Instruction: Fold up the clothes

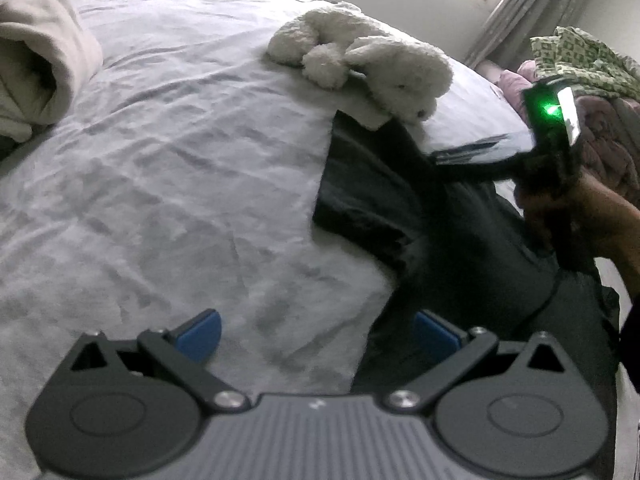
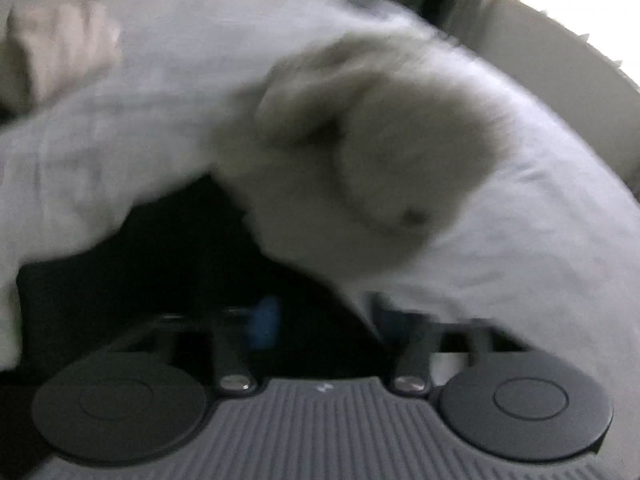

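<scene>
The left gripper [image 1: 316, 334] hangs low over the bed [image 1: 160, 160], its blue fingers [image 1: 200, 334] spread wide with nothing between them, one over pale sheet, the other at the edge of the dark garment [image 1: 380, 184]. That garment sprawls across the right side of the bed, its far end reaching up to the white plush dog [image 1: 380, 68], which lies on a pale folded cloth. Over on the right, a hand [image 1: 580, 216] grips the right gripper [image 1: 476, 152], green light glowing on its body, its fingers drawn together and pointing across the dark fabric. The right wrist view is all blur: the right gripper [image 2: 320, 328] shows one blue finger [image 2: 264, 322] against the black cloth, and whether any fabric is pinched there, I cannot tell. A beige garment [image 1: 44, 68] sits bundled at the far left, and a green patterned cloth [image 1: 580, 60] tops a pile at the far right.
</scene>
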Demonstrator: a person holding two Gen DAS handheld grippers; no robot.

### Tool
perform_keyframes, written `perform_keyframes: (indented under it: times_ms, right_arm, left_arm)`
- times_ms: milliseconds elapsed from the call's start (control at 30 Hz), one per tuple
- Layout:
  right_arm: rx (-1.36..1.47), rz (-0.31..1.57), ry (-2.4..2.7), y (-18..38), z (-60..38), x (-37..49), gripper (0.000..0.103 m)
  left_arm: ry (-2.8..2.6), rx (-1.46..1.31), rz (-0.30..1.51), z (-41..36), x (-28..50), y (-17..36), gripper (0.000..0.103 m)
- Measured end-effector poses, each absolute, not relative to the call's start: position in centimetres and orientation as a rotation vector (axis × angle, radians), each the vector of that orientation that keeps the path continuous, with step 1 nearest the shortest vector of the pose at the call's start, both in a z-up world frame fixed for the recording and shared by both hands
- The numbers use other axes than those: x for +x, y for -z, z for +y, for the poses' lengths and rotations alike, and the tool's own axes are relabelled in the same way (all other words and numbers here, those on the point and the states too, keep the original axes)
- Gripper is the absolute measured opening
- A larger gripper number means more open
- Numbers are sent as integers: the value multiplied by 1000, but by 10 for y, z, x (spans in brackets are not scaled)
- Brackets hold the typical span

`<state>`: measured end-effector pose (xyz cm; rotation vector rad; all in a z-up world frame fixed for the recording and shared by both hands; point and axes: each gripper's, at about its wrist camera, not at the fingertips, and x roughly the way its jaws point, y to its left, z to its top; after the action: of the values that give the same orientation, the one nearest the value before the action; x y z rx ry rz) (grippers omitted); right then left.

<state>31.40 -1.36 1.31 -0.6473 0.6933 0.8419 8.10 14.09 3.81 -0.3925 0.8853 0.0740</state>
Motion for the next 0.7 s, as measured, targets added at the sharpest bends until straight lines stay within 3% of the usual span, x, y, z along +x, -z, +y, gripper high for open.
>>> perform_keyframes:
  times_ms: [233, 600, 667, 700]
  right_arm:
    - [-630, 531, -722, -28, -8, 309, 2]
    - [-773, 496, -617, 2, 13, 300, 4]
    - [-689, 471, -619, -19, 6, 297, 11]
    - [-642, 455, -620, -31, 2, 295, 23]
  left_arm:
    - [-108, -395, 878, 142, 80, -39, 103]
    - [-174, -418, 859, 154, 79, -41, 103]
    - [-181, -437, 858, 157, 79, -41, 103]
    - [-187, -442, 856, 159, 78, -42, 103]
